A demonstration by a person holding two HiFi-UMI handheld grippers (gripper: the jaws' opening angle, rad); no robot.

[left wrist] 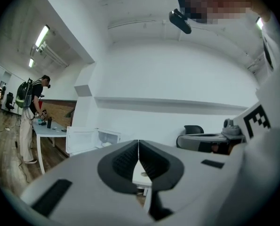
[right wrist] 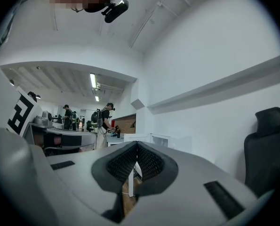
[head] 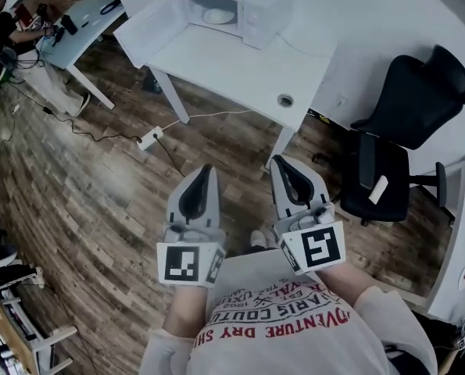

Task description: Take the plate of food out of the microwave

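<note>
A white microwave stands at the back of a white table, its door swung open to the left. Inside lies a pale plate; its food is too small to make out. My left gripper and right gripper are held side by side near my chest, over the wooden floor and well short of the table. Both are shut with nothing between the jaws. The left gripper view shows shut jaws and the open microwave far off. In the right gripper view the jaws are also shut.
A black office chair stands right of the table. A power strip and cable lie on the floor by the table's left leg. A second table with a person is at the far left. A round grommet sits in the tabletop.
</note>
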